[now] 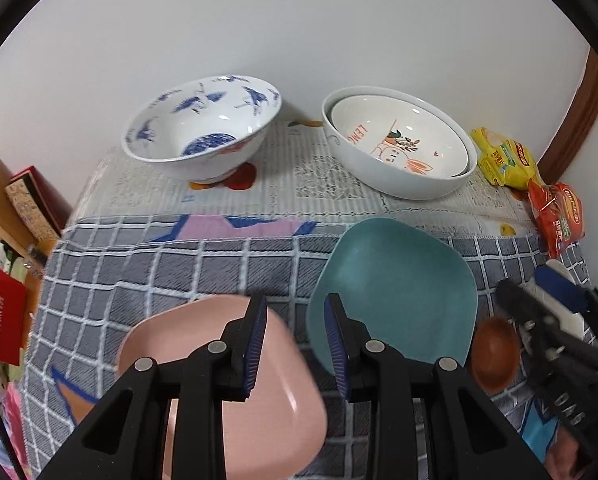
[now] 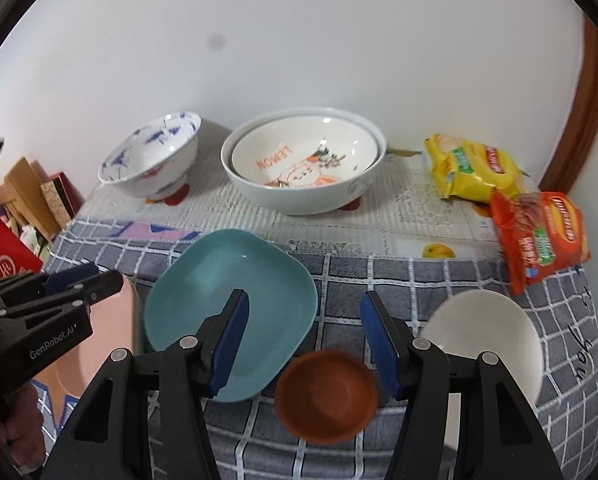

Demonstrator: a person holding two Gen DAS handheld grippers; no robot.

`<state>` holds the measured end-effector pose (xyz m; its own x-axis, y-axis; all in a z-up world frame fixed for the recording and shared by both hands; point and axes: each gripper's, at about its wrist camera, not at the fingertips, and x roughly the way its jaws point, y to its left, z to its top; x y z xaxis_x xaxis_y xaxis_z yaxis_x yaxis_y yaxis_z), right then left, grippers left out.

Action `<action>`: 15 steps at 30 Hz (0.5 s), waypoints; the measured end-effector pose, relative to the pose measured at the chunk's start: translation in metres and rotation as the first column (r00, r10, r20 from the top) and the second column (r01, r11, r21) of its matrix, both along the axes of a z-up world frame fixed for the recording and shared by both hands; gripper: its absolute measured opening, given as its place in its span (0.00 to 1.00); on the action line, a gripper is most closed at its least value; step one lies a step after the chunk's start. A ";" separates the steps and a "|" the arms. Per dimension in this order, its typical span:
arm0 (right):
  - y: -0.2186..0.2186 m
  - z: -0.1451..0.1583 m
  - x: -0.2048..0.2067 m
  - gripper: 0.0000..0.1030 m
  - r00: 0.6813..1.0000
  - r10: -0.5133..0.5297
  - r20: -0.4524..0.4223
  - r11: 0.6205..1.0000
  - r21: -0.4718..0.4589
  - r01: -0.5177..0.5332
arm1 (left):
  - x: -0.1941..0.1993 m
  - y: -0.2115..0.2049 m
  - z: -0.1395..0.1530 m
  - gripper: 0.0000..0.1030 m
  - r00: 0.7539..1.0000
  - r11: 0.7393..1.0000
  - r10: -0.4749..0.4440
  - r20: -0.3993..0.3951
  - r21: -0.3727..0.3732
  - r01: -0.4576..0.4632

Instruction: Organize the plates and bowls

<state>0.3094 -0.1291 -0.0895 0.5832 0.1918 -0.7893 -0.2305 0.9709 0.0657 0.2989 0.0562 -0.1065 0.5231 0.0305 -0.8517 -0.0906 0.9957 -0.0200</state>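
**Two empty grippers hover over loose dishes on a checked cloth**

In the left wrist view, the left gripper (image 1: 295, 344) fills the bottom centre of the frame, its blue pads set narrowly apart with nothing between them. Below it, at lower left, lies a pink plate (image 1: 275, 412); a teal plate (image 1: 395, 288) sits just right of centre, close beside the pink one. Both rest on a grey checked cloth (image 1: 139, 276).

In the right wrist view, the right gripper (image 2: 303, 340) stands at bottom centre, jaws about half open and holding nothing. A small brown bowl (image 2: 327, 396) lies directly beneath the gap between its fingers, just beside the teal plate's lower right edge. A white bowl (image 2: 487, 336) sits at lower right, partly hidden by the gripper's arm.

At the top of both views, against the wall, stand a blue-patterned bowl (image 1: 203, 128) and a pair of nested white bowls (image 2: 303, 160), with snack packets (image 2: 539, 232) at the far right.

The step in hand appears to be picking the first loose dishes. To do it well, each gripper should probably drop onto a rim edge, one pad inside and one outside, close firmly, then lift level. The plates' smooth, shallow edges could slip; the brown bowl's upright wall looks an easier hold.
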 end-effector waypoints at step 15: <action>0.012 -0.045 0.031 0.42 0.997 0.039 -0.062 0.999 -0.010 -0.040 | 0.042 -0.013 -0.042 0.27 0.997 0.999 -0.049 -0.063 0.003 0.049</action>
